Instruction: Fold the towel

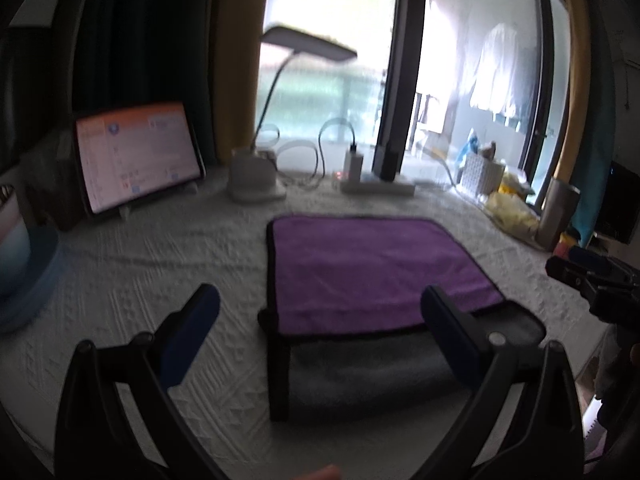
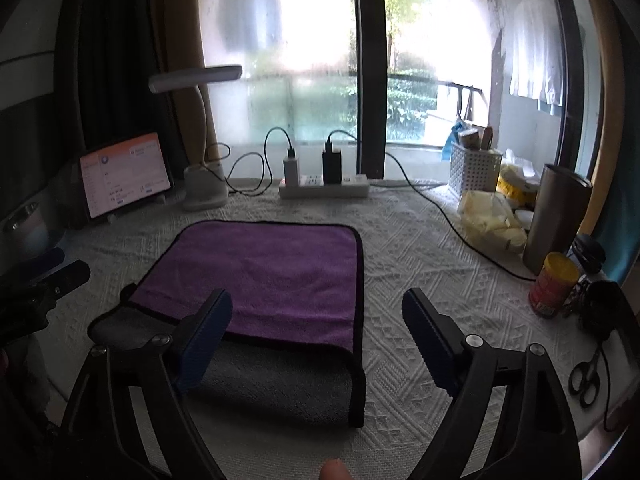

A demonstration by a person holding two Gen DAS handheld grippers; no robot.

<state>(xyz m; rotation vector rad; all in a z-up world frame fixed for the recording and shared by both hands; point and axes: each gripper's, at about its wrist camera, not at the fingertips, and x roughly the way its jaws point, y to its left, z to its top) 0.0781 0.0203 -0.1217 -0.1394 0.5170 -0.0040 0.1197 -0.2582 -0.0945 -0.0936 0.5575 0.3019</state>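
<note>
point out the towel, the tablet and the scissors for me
towel (image 2: 276, 276), right wrist view, middle of the purple top layer
tablet (image 2: 124, 174), right wrist view, centre of the lit screen
scissors (image 2: 585, 378), right wrist view, on the black handle loops

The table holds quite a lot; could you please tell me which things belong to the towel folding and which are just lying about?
For the job: towel, left gripper, right gripper.

Lying about: tablet, lamp, power strip, white basket, scissors, yellow can.

home desk | tablet (image 2: 125, 172) | lamp (image 2: 200, 128) | laundry (image 2: 538, 52) on balcony
</note>
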